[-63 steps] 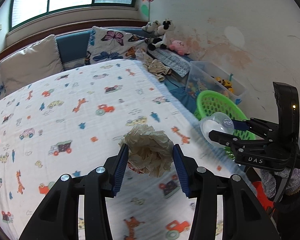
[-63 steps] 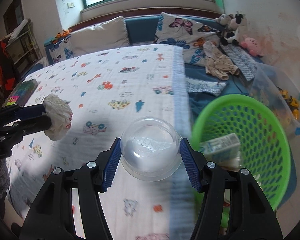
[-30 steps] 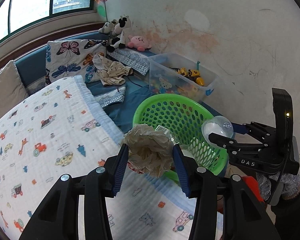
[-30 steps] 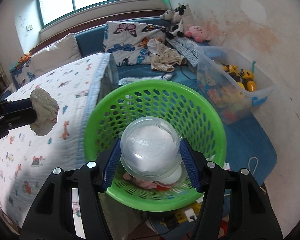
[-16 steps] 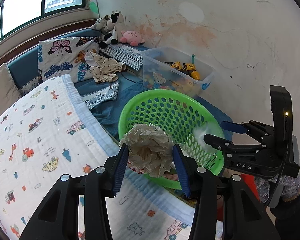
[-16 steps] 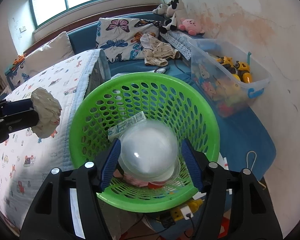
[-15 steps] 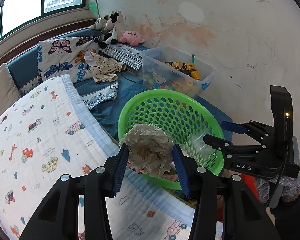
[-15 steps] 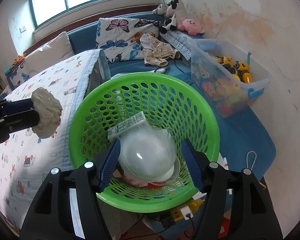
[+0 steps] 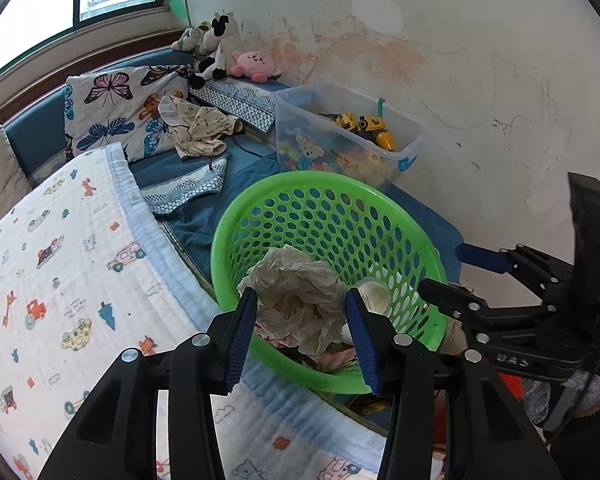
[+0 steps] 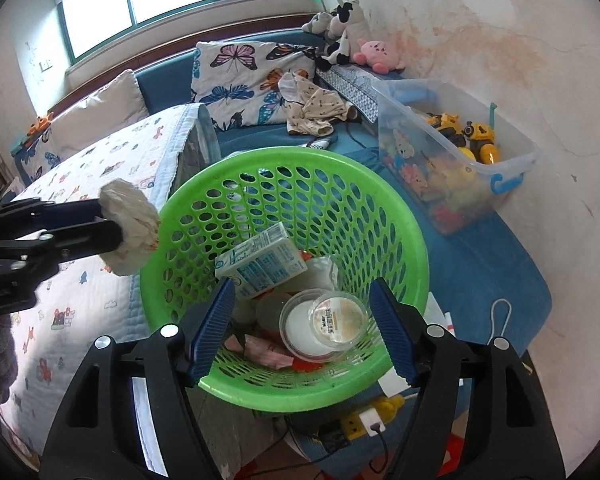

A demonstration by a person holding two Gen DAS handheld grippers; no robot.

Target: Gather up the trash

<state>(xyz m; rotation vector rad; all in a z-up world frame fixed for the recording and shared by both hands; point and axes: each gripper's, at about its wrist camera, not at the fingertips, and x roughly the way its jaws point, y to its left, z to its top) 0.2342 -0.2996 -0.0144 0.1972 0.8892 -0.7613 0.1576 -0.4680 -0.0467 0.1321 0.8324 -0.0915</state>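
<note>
- Paper wad (image 9: 300, 300) is sitting clenched between the blue pads (image 9: 242, 338) of your left gripper (image 9: 302, 336); the pads are covering its flanks, and its lower edge is dangling in front of the basket's near rim.
- From your right wrist camera, the same wad (image 10: 130, 230) is showing at nine o'clock, just outside the green basket (image 10: 380, 216), hanging over the edge of the printed blanket (image 10: 100, 168); your left gripper (image 10: 100, 224) is running off the frame's left edge, so only its fingers are showing.
- Your right gripper (image 10: 302, 336) is hovering over the basket with its jaws opening and nothing between them; its pads are pressing on nothing.
- Clear plastic cup (image 10: 326, 324) is lying inside the basket at six o'clock, directly below the spread fingers, resting on other rubbish beside a milk carton (image 10: 260, 264) at ten o'clock of it.
- Pink and red scraps under the cup are partly buried, and you cannot tell what they are.
- In your left wrist view, the right gripper (image 9: 452, 276) is reaching in from three o'clock, its body cut off by the frame edge, and the cup (image 9: 374, 292) is only peeking out past the wad and your left gripper's right finger.
- Basket's floor is mostly blocked there by the wad.
- Toy bin (image 10: 512, 152) at two o'clock is translucent, so its contents are reading only as blurred colours.
</note>
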